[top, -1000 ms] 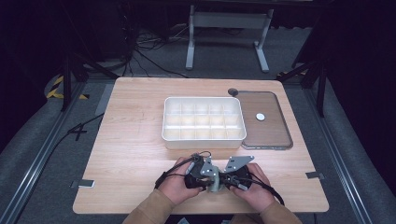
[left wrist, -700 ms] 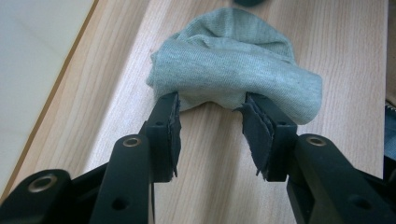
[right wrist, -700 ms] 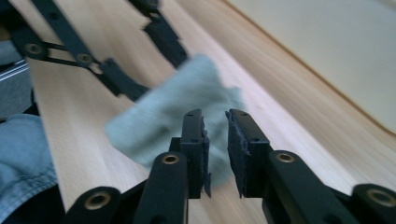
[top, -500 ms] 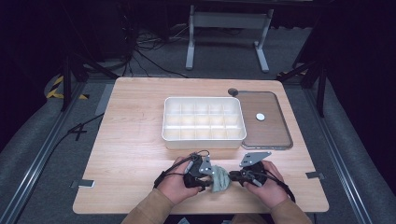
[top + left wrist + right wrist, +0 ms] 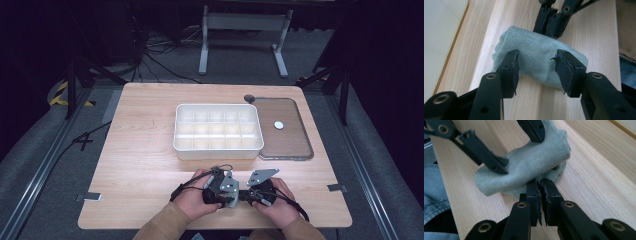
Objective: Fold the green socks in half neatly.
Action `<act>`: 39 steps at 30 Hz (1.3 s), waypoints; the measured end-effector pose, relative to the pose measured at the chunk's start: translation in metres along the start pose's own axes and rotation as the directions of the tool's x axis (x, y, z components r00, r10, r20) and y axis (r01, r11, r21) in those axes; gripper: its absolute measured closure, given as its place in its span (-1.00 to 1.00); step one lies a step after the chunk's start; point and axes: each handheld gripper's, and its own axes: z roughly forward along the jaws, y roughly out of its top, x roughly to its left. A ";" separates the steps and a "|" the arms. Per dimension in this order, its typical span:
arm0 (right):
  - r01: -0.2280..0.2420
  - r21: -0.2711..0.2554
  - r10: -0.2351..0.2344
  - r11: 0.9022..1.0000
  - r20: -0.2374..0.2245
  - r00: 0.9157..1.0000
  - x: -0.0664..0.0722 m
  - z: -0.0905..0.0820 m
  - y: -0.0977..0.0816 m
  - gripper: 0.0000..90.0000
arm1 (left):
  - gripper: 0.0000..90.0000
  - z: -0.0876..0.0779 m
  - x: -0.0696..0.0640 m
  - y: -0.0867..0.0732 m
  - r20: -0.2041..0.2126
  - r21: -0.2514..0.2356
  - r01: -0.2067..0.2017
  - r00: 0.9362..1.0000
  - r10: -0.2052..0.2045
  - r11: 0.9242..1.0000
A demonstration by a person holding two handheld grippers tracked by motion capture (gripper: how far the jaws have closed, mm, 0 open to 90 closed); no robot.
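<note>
the rolled pale grey-green knit sock point(image 5: 536, 60) lies on the light wooden bench point(image 5: 145, 165) at 6 o'clock. the right gripper point(image 5: 541, 186) pinches its edge, fingers pressed together; the left gripper point(image 5: 536, 66), fingers just opening, straddles it loosely. the white compartment tray point(image 5: 218, 150) at 12 o'clock waits, so stowing seems left.

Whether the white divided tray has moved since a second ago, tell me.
No. The white divided tray keeps the same place beside the brown lid, equally far from the table's near edge.

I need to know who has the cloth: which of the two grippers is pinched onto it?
The right gripper: its fingers are shut on the edge of the grey-green cloth. The left gripper straddles it, fingers apart.
</note>
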 end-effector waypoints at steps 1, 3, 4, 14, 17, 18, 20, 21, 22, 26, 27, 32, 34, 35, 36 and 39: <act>-0.005 -0.003 0.005 1.000 -0.001 1.000 0.000 0.000 -0.001 0.88 | 0.13 0.000 -0.001 0.001 -0.001 0.003 -0.007 1.000 0.007 1.000; -0.008 -0.007 0.008 1.000 0.000 1.000 0.000 0.000 -0.001 0.88 | 0.09 0.002 -0.002 0.003 -0.004 -0.006 -0.017 1.000 0.017 1.000; -0.009 -0.010 0.009 1.000 -0.001 1.000 0.000 0.000 -0.002 0.88 | 0.07 0.003 -0.002 0.003 -0.002 -0.009 -0.005 1.000 0.005 1.000; -0.052 -0.040 0.053 0.998 0.032 0.998 -0.006 -0.020 0.001 0.61 | 0.06 0.005 0.001 0.002 0.008 0.011 0.060 0.998 -0.061 0.998; -0.095 -0.112 0.100 0.989 0.038 0.994 -0.006 -0.028 0.005 0.48 | 0.06 0.005 0.002 0.000 0.004 0.005 0.067 0.998 -0.067 0.998; -0.099 -0.121 0.105 0.988 0.046 0.993 -0.005 -0.029 0.007 0.44 | 0.06 0.005 0.002 0.000 0.004 0.005 0.070 0.998 -0.070 0.998; -0.113 -0.134 0.121 0.985 0.052 0.991 -0.003 -0.027 0.010 0.35 | 0.05 0.005 0.001 0.000 -0.007 0.005 0.066 0.998 -0.066 0.998; -0.123 -0.143 0.131 0.982 0.048 0.990 -0.002 -0.026 0.011 0.32 | 0.05 0.004 0.000 0.000 -0.012 0.010 0.072 0.997 -0.072 0.997; -0.127 -0.151 0.136 0.980 0.055 0.989 -0.001 -0.023 0.013 0.27 | 0.04 0.004 0.000 0.000 -0.015 0.010 0.071 0.997 -0.071 0.997; -0.144 -0.149 0.154 0.978 0.058 0.986 -0.001 -0.015 0.015 0.25 | 0.03 0.003 -0.001 -0.002 -0.018 0.001 0.094 0.995 -0.094 0.996; -0.143 -0.134 0.152 0.981 0.060 0.987 -0.001 -0.012 0.015 0.24 | 0.01 0.002 -0.002 -0.004 -0.022 -0.004 0.113 0.993 -0.113 0.994; -0.166 -0.091 0.170 0.982 0.036 0.985 -0.005 -0.004 0.014 0.17 | -0.11 -0.005 0.000 -0.014 -0.030 0.024 0.144 0.989 -0.143 0.989; -0.179 -0.081 0.181 0.980 0.024 0.983 -0.006 -0.002 0.014 0.14 | -0.12 -0.004 0.000 -0.020 -0.026 0.039 0.159 0.987 -0.158 0.987; -0.191 -0.077 0.192 0.979 0.009 0.981 -0.007 -0.001 0.015 0.14 | -0.11 -0.003 -0.001 -0.021 -0.028 0.045 0.157 0.987 -0.156 0.987; -0.199 -0.077 0.200 0.977 0.000 0.980 -0.008 0.001 0.015 0.12 | -0.11 -0.002 -0.002 -0.021 -0.027 0.050 0.161 0.987 -0.160 0.986; -0.224 -0.068 0.222 0.972 -0.032 0.975 -0.012 0.004 0.016 0.12 | -0.10 -0.002 -0.006 -0.021 -0.042 0.056 0.159 0.987 -0.156 0.986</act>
